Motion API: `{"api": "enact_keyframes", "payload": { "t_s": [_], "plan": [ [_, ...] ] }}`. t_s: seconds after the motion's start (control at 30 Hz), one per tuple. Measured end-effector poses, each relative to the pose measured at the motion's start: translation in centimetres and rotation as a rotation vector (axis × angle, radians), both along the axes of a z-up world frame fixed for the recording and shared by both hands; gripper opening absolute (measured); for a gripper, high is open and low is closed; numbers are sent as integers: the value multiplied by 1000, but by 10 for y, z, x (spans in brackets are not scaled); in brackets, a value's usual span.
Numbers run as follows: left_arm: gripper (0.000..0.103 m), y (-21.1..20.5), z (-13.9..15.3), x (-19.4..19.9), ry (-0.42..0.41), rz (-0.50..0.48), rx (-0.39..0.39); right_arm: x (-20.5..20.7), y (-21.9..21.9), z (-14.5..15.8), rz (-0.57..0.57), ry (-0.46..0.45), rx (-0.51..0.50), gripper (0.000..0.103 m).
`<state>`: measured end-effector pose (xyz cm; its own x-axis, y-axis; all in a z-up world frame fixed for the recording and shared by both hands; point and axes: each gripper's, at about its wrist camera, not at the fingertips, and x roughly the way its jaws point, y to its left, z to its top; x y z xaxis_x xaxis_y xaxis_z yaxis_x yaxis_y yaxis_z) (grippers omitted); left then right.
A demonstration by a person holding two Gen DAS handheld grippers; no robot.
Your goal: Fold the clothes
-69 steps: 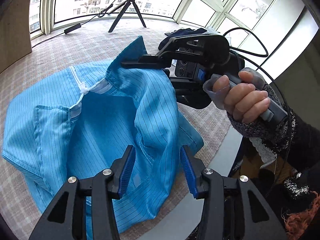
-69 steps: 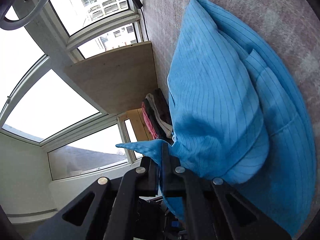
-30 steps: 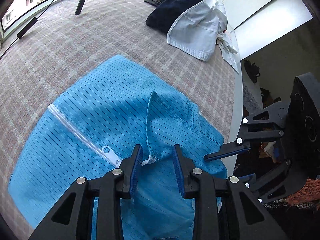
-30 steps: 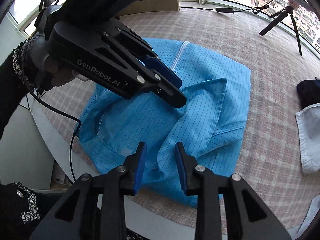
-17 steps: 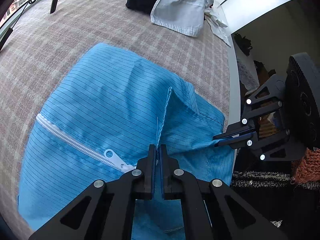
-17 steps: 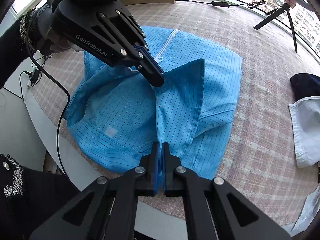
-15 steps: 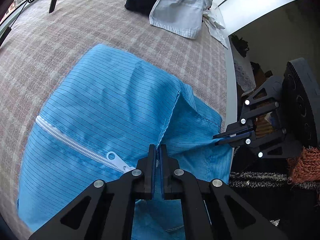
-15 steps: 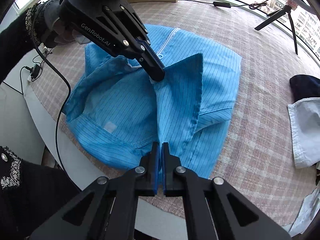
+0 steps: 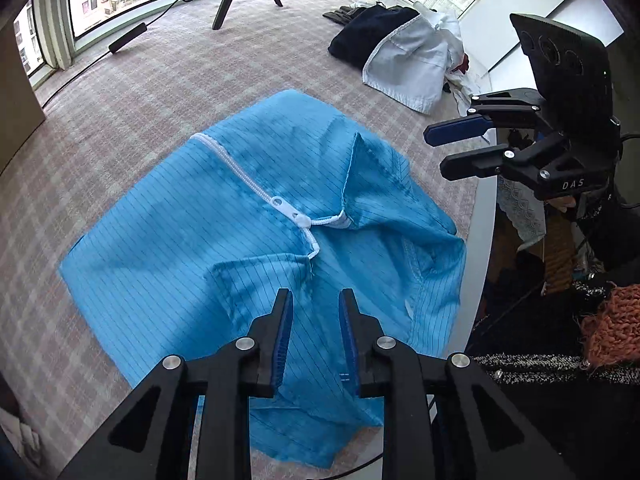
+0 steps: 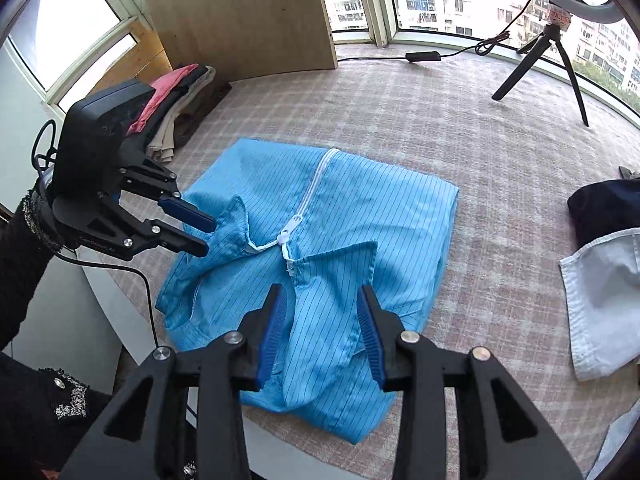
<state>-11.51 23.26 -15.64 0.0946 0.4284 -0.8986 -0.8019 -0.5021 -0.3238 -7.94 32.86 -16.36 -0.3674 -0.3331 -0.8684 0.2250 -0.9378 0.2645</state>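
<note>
A blue pinstriped jacket point(image 9: 168, 224) with a white zipper point(image 9: 248, 176) lies folded on the plaid tabletop, its collar flaps spread near the zipper pull. My left gripper point(image 9: 315, 300) hovers over the collar end. Its jaws are opening, and nothing is pinched between them. In the right wrist view the same jacket point(image 10: 380, 208) lies below my right gripper point(image 10: 320, 300). Those jaws are opening too, with a collar flap point(image 10: 336, 280) loose beneath them. Each view shows the other gripper beside the jacket, the right gripper point(image 9: 452, 148) and the left gripper point(image 10: 196, 232), both with parted fingers.
A heap of dark and white clothes point(image 9: 400, 52) sits at the far right of the table point(image 9: 120, 92). A stack of folded clothes point(image 10: 172, 92) rests by a wooden board point(image 10: 248, 20). A tripod point(image 10: 548, 48) stands at the back. The table edge point(image 9: 480, 248) runs close to the jacket.
Half a second ago both grippers were shut on the collar flaps. They have let go, opened and drawn back, and the flaps now lie on the jacket.
</note>
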Motion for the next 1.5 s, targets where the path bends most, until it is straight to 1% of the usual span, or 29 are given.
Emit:
{"api": "enact_keyframes", "payload": {
  "t_s": [0.07, 0.1, 0.17, 0.23, 0.3, 0.37, 0.4, 0.43, 0.5, 0.6, 0.63, 0.67, 0.7, 0.73, 0.77, 0.87, 0.97, 1.07, 1.1, 1.13, 1.17, 1.23, 1.33, 1.4, 1.43, 1.47, 1.5],
  "plan": [
    [22, -19, -3, 17, -3, 57, 1, 16, -12, -12, 83, -13, 8, 36],
    [22, -22, -5, 25, -15, 61, 17, 26, -23, -21, 137, -17, 27, 36],
    [22, -20, -8, 42, -40, 49, 41, 44, -39, -34, 214, -31, 75, 36],
    [22, -9, -7, 64, -26, -6, 43, 54, -43, -38, 251, -48, 119, 36],
    [25, 2, -8, 87, 14, -85, 15, 64, -43, -38, 310, -33, 121, 36],
    [28, 12, -10, 108, 55, -165, -21, 76, -44, -26, 388, -14, 95, 36],
    [30, 16, -14, 115, 74, -197, -45, 81, -49, -22, 430, -10, 100, 38],
    [33, 19, -18, 120, 99, -224, -75, 84, -56, -22, 473, -6, 126, 39],
    [33, 25, -29, 125, 120, -263, -127, 91, -68, -26, 559, 0, 202, 39],
    [32, 30, -37, 122, 144, -274, -166, 91, -83, -50, 667, -2, 322, 39],
    [30, 31, -37, 120, 159, -271, -174, 90, -87, -58, 694, -3, 357, 39],
    [23, 32, -36, 118, 174, -267, -180, 87, -88, -64, 701, -5, 381, 38],
    [19, 32, -35, 116, 190, -262, -185, 86, -89, -66, 708, 2, 402, 28],
    [12, 32, -34, 114, 206, -261, -191, 84, -90, -69, 714, 8, 423, 20],
    [9, 32, -34, 114, 225, -265, -197, 82, -90, -71, 719, 15, 443, 9],
    [5, 32, -25, 115, 310, -286, -205, 79, -87, -62, 688, 58, 459, 5],
    [3, 30, -10, 111, 412, -257, -211, 83, -84, -44, 633, 182, 512, 4],
    [3, 25, 0, 109, 490, -207, -208, 98, -88, -31, 574, 332, 604, 4],
    [3, 25, -1, 111, 504, -201, -207, 104, -91, -34, 568, 366, 641, 4],
    [3, 27, -5, 114, 509, -203, -205, 109, -93, -43, 575, 376, 679, 4],
    [3, 29, -11, 119, 500, -212, -205, 114, -96, -53, 584, 380, 715, 4],
    [3, 31, -32, 129, 453, -253, -216, 121, -100, -87, 622, 345, 776, 4],
    [4, 33, -62, 138, 390, -303, -242, 132, -106, -120, 678, 321, 838, 4],
    [6, 30, -63, 133, 351, -281, -230, 133, -106, -118, 682, 315, 842, 5],
    [9, 29, -62, 130, 329, -266, -220, 130, -104, -111, 676, 292, 810, 7],
    [9, 24, -57, 127, 309, -248, -205, 128, -101, -103, 666, 271, 767, 13],
    [9, 18, -47, 124, 291, -224, -184, 126, -95, -89, 645, 253, 683, 24]
  ]
}}
